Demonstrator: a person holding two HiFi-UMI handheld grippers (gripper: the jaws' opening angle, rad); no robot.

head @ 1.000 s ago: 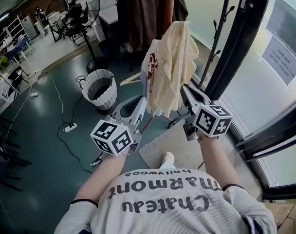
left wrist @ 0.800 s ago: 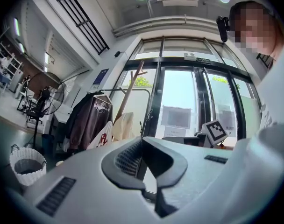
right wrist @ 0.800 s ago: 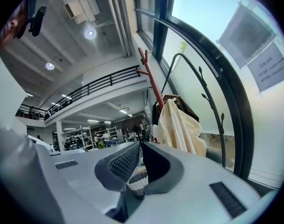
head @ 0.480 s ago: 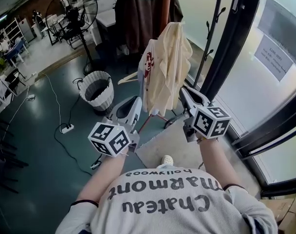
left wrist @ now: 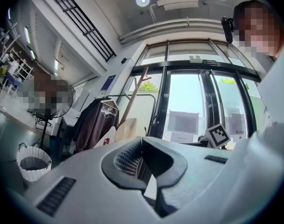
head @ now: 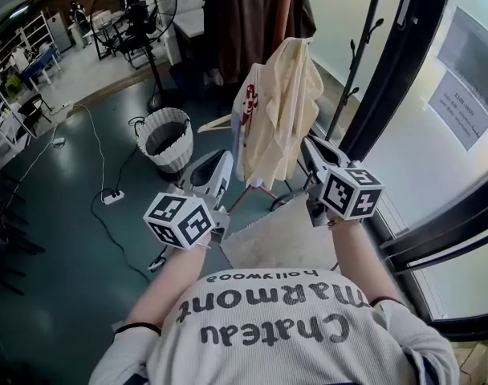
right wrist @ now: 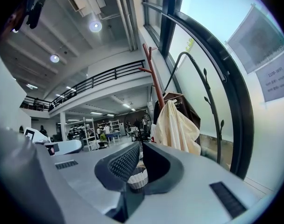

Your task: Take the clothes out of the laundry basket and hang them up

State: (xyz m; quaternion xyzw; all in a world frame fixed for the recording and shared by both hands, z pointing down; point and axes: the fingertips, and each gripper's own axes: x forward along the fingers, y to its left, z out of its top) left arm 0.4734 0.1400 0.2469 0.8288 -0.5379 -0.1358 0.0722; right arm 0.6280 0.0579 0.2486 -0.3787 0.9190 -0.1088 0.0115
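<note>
Both grippers are raised level in front of the person, on either side of a cream shirt [head: 280, 111] that hangs on the wooden coat rack [head: 284, 6] by the glass front. The left gripper [head: 218, 167] is clenched, its tips pressed together with nothing between them; it sits just left of the shirt's lower edge and does not grasp it. The right gripper [head: 310, 144] is also drawn in, tips meeting and only a slit left lower down, and holds nothing; it is just right of the shirt. A dark brown sweatshirt [head: 248, 18] hangs higher on the same rack. The white laundry basket [head: 170, 160] stands on the floor to the left, well apart from both grippers.
</note>
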